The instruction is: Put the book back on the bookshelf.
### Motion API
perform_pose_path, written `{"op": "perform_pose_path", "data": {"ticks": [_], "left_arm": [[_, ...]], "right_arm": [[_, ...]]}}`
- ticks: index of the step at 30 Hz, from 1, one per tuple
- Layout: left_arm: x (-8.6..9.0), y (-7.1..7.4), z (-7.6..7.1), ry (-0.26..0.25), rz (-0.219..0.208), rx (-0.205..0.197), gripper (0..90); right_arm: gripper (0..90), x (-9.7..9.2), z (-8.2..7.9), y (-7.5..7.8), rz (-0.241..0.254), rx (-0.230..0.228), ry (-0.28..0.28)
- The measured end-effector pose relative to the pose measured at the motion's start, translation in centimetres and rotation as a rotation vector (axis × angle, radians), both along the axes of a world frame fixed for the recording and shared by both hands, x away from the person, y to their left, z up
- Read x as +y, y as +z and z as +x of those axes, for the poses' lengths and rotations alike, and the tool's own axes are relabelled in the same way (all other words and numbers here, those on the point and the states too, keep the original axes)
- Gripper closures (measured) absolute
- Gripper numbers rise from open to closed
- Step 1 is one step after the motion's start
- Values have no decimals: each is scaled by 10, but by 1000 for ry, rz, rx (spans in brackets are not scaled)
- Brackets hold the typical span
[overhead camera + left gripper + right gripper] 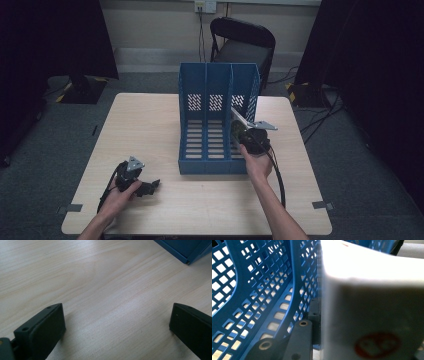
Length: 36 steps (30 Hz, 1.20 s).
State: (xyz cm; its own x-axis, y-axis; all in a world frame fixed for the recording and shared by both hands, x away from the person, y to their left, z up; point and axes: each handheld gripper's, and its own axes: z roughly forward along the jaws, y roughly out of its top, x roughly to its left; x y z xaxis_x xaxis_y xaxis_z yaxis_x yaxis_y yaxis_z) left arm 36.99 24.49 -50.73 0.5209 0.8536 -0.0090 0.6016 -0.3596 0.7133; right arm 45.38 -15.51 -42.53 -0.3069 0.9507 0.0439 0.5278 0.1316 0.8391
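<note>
Red round stamp on white book [372, 315], illegible.

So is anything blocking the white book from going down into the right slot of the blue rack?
Nothing visible. The right gripper holds the white book already between the perforated walls of the blue rack; the slot's slatted floor below looks bare.

A pale wood-grain table [150, 130] with rounded corners is seen. A blue three-slot file rack [216, 120] is stood directly on it, just right of centre, toward 1 o'clock. The left gripper [142, 186] is rested on the tabletop at 7 o'clock.
</note>
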Motion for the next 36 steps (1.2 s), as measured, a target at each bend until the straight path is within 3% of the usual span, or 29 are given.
{"op": "perform_pose_path", "data": {"ticks": [8,20,21,25,28,31,36], "left_arm": [[0,0,0,0,0,0,0],[0,0,0,2,0,-1,0],[0,0,0,2,0,-1,0],[0,0,0,1,1,-1,0],[0,0,0,2,0,-1,0],[0,0,0,2,0,-1,0],[0,0,0,2,0,-1,0]], "right_arm": [[755,-4,-9,-6,11,17,-3],[735,-6,-16,-8,27,-20,15],[712,-5,-19,-7,32,-44,24],[703,-5,-22,-5,46,-58,43],[701,-6,-25,-6,25,-71,51],[685,-9,-26,-8,50,-71,57],[677,-8,-26,-9,48,-77,65]]}}
